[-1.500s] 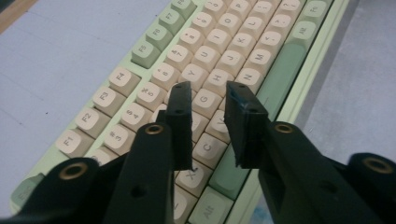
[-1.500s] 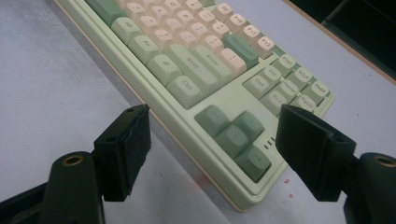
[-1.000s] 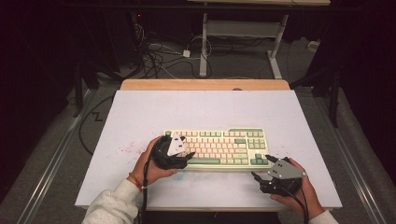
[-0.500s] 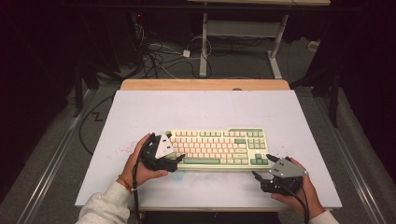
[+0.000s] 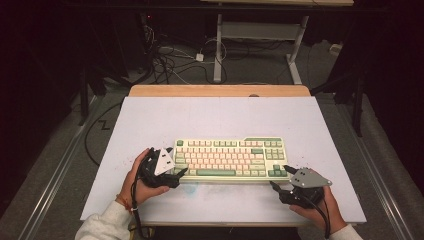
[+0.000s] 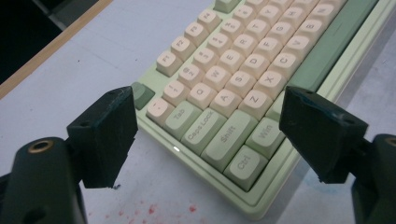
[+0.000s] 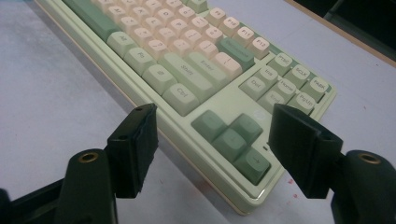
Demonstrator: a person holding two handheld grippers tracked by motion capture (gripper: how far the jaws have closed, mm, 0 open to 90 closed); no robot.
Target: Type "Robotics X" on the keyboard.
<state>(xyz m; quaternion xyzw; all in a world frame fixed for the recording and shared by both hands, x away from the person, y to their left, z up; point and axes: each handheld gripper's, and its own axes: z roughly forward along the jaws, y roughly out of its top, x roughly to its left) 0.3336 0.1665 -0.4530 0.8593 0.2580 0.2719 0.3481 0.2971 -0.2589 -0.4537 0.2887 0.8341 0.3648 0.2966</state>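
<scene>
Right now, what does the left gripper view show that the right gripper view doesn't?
The left gripper view alone shows the keyboard's near corner with Tab, Caps Lock and the left Ctrl key, the small lit dot on the case edge, and red specks on the table. The right gripper view alone shows the dark green arrow keys, the Enter key and the navigation cluster. Both share the pale green keyboard on the white table, framed between open black jaws with nothing gripped.
</scene>
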